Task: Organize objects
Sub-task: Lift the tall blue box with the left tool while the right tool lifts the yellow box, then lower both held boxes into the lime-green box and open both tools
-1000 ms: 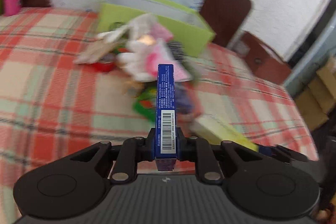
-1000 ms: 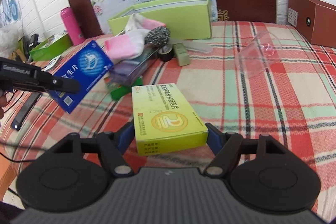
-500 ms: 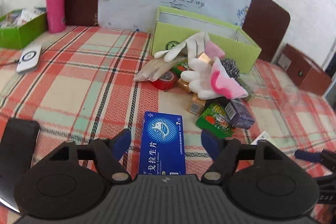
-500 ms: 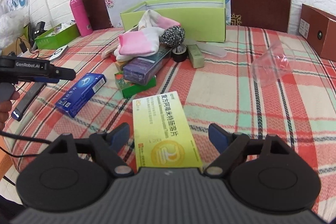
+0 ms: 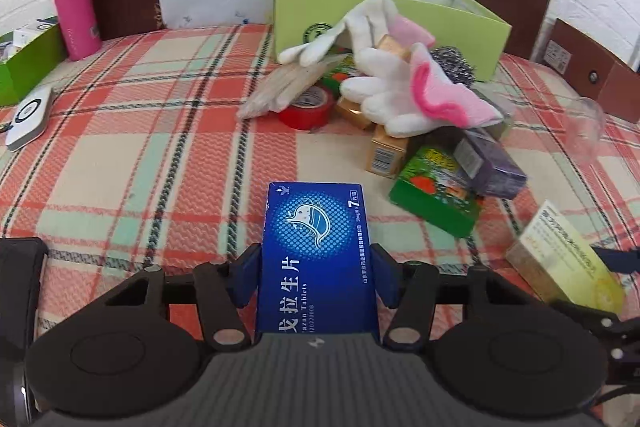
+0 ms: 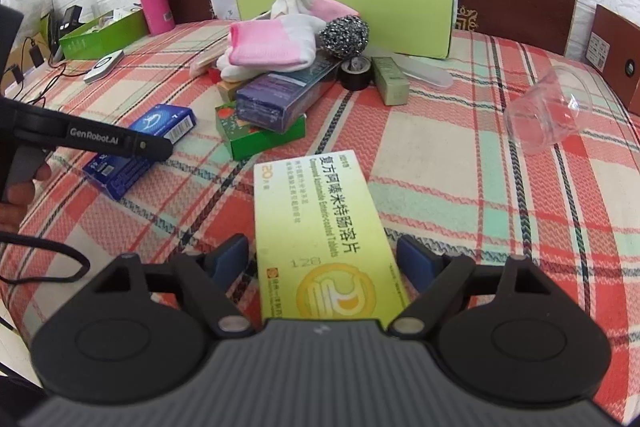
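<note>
Both boxes down flat, regripping.
My left tongs (image 5: 316, 277) have just closed onto the blue box (image 5: 316, 251); right tongs (image 6: 324, 261) gape around the yellow box (image 6: 324, 247), not touching.

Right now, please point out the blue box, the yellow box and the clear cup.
blue box (image 5: 316, 255), left wrist view, top face.
yellow box (image 6: 320, 227), right wrist view, top face.
clear cup (image 6: 548, 115), right wrist view, side wall.

Left gripper (image 5: 316, 273) jaws just closing in — right gripper (image 6: 323, 259) spread wide.
</note>
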A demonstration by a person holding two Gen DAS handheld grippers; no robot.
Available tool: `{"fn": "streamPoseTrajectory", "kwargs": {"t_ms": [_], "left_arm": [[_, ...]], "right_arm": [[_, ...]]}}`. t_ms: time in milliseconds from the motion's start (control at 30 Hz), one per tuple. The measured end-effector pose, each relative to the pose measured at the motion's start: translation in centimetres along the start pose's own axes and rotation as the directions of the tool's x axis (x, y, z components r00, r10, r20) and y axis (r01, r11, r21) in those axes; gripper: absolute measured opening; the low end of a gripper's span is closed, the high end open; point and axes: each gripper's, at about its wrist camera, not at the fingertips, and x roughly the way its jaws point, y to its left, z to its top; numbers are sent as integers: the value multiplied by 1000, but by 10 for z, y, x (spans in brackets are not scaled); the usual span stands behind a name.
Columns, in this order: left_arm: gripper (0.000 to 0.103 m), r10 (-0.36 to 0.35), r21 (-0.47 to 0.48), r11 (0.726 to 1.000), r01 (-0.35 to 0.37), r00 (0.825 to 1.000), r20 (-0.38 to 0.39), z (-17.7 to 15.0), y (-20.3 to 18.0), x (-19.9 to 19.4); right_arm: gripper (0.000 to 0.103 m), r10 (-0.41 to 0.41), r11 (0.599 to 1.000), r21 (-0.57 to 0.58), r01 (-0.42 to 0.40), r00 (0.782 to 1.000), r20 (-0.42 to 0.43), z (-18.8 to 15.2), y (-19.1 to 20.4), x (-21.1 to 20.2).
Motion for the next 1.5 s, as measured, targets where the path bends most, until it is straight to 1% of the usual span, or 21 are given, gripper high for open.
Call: {"fn": "streamPoseTrajectory", "kwargs": {"t_ms": [67,167,233,267,300,333,500,633,833,933,1067,1133,1267,1333,1433,1500], "left_arm": [[64,7,23,1000,-7,1000,0,-2,-7,0],[65,21,32,999,-21,1000,1,-3,-12,1],[65,14,25,1000,-14,1000,-1,-3,-11,1],[65,11,19,1000,-11,1000,-3,-3,-10,1],[61,12,16,1000,-12,1000,-3,-2,-9,1],[58,16,15,1000,-16,1000,-3,-2,-9,1],[58,9,2,1000,-9,1000,-5,2,-10,-5],[58,-4,6,1000,4,999,32,7,-12,-20],[58,-55,33,998,52,993,106,28,-14,-45],[58,-93,52,995,85,981,168,49,-17,-61],[58,-142,90,988,123,954,262,87,-27,-77],[58,-181,91,983,160,938,297,107,-31,-80],[58,-190,68,982,178,922,337,151,-43,-66],[58,-192,27,981,195,921,340,172,-44,-52],[58,-176,-1,982,187,923,342,201,-47,-24],[58,-172,-24,982,190,930,324,218,-48,-1]], "right_arm": [[81,-2,1000,-16,2,1000,-5,4,1,3],[76,-9,998,-56,7,1000,-21,7,3,5],[74,3,997,-71,-5,999,-34,6,4,5],[71,6,997,-79,-9,999,-38,5,3,4],[68,4,997,-82,-8,999,-42,4,3,5],[68,5,997,-79,-9,999,-41,3,2,5],[67,9,999,-53,-11,999,-30,3,0,2],[66,55,998,-33,-56,998,-17,9,-4,-11],[66,97,995,-10,-97,993,62,31,-13,-40],[66,117,993,-9,-116,987,112,52,-20,-51],[66,116,993,-27,-113,978,171,94,-31,-51],[66,105,994,-43,-99,976,193,117,-34,-46],[66,55,998,-53,-44,974,218,164,-43,-21],[66,19,999,-44,-9,974,228,185,-49,-5],[66,-39,998,-32,48,970,242,213,-58,23],[66,-77,996,-27,87,965,252,227,-64,43]]}}
